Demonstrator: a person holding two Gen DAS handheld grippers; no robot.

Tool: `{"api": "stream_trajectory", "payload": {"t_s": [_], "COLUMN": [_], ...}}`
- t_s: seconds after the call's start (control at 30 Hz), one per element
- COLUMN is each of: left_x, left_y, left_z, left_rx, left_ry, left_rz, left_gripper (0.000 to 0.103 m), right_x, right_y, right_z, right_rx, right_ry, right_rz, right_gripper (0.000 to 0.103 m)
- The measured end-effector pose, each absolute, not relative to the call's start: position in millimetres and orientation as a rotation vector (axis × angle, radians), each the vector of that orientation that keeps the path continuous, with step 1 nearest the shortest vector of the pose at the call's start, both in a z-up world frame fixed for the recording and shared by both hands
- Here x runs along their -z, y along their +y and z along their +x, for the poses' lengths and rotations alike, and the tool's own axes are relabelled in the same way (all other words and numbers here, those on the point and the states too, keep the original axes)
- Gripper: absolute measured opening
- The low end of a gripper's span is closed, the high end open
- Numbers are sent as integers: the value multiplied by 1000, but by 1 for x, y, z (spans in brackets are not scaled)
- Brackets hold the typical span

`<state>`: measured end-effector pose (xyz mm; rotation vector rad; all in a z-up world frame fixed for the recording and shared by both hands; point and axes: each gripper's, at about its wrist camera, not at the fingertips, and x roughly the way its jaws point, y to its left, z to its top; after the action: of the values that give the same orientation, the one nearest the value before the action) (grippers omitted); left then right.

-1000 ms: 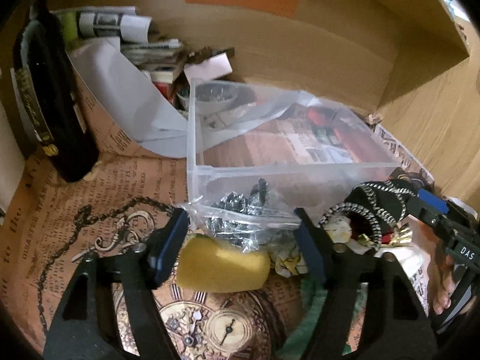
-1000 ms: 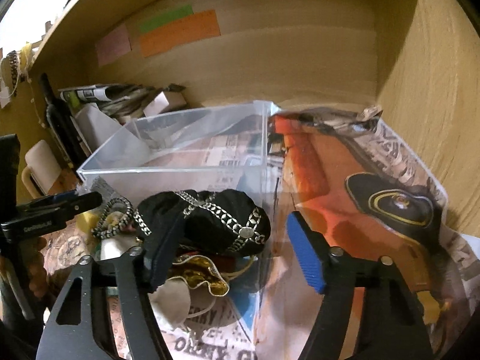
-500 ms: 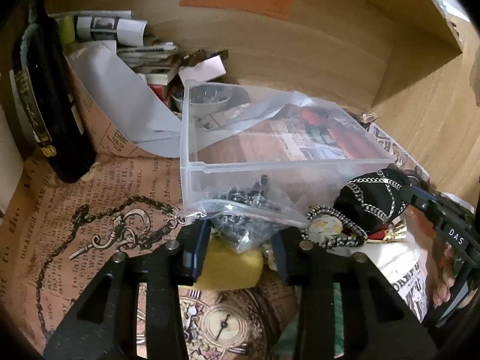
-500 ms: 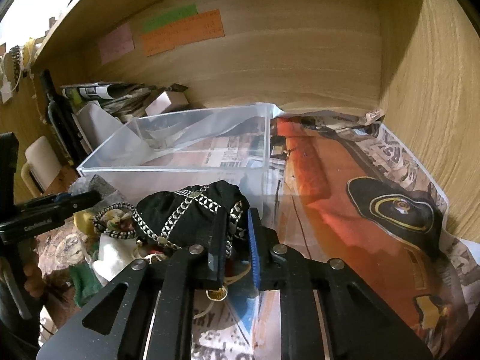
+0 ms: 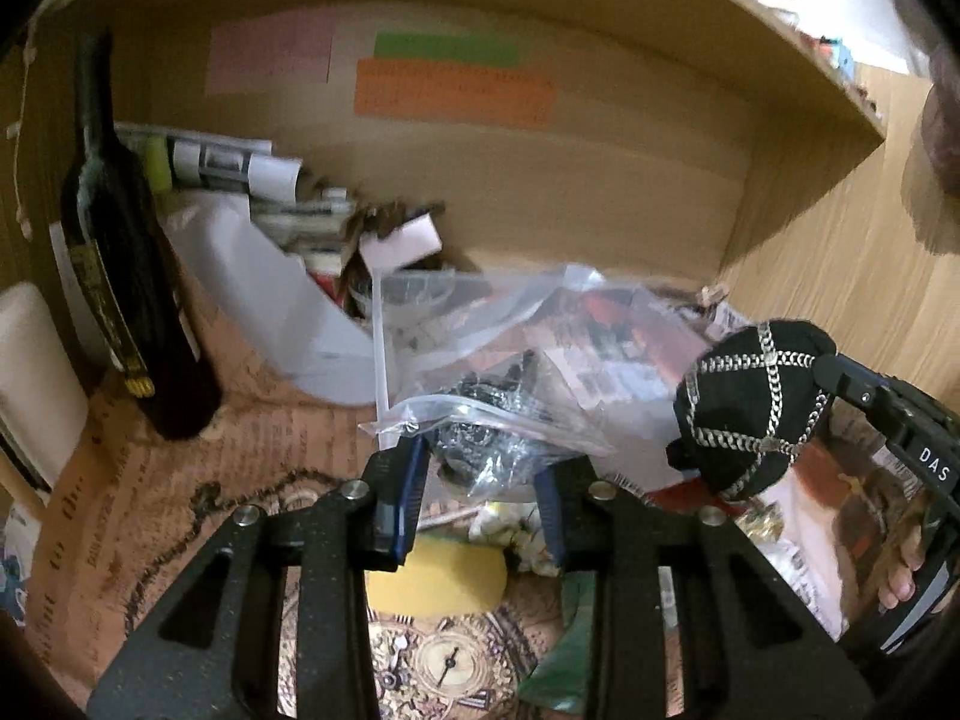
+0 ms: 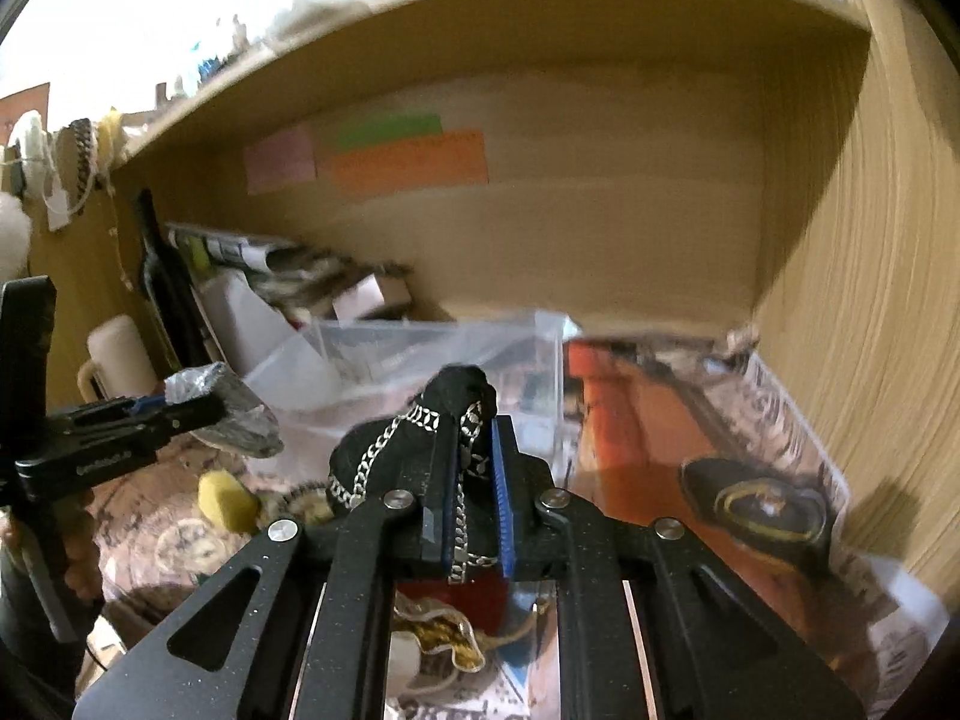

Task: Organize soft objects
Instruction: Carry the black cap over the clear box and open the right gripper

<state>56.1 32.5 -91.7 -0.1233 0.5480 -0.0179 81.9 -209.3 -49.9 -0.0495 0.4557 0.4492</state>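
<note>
At the far left a dark wine bottle [image 5: 129,300] stands upright on the printed paper liner [image 5: 150,480] of the desk nook, with rolled newspapers [image 5: 228,165] lying behind it against the wooden back wall. Just right of the bottle, the left gripper [image 5: 480,498] has its blue pads clamped on a clear zip bag [image 5: 486,420] of dark, glinting contents; the bag hangs in front of and partly over the near wall of a clear plastic bin [image 5: 384,348]. Below that gripper a yellow sponge [image 5: 435,579] lies on the liner, untouched.

The bag looks light and limp, and its film is probably slippery, so a grip on the bunched body, as now, seems safer than one on the thin flap.

Further right, the right gripper [image 6: 474,480] is closed on a black fabric pouch [image 6: 420,456] crossed by silver chains, held clear of the desk near the bin's right front corner. The pouch seems soft and squashy; the loose chain between the pads could slide, so the cloth itself is the better hold. A gold-trimmed item [image 6: 444,636] lies beneath it, too hidden to name. Both pieces likely belong in the bin.
</note>
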Motion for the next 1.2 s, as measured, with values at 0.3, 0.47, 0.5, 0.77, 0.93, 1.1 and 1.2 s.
{"api": "stream_trajectory", "payload": {"t_s": [0.3, 0.47, 0.5, 0.77, 0.93, 1.1, 1.2], "left_x": [56, 46, 45, 60, 80, 101, 109], "left_y": [32, 35, 36, 35, 32, 31, 28], "left_z": [63, 81, 88, 132, 161, 182, 193], "left_rx": [18, 11, 12, -4, -13, -8, -18], "left_ry": [448, 442, 450, 540, 616, 688, 709], "left_rz": [-102, -92, -93, -76, -59, -52, -38], "left_gripper": [33, 33, 33, 33, 33, 33, 33], "right_x": [14, 9, 10, 25, 40, 54, 63], "right_y": [-198, -189, -187, -172, -164, -159, -156], "right_z": [85, 103, 109, 147, 166, 186, 195], "right_rx": [-448, -446, -445, -443, -446, -460, -458], "right_ry": [328, 316, 321, 401, 479, 564, 604], "right_rz": [-71, -72, -73, -97, -115, -119, -128], "right_gripper": [9, 9, 9, 9, 9, 9, 10]}}
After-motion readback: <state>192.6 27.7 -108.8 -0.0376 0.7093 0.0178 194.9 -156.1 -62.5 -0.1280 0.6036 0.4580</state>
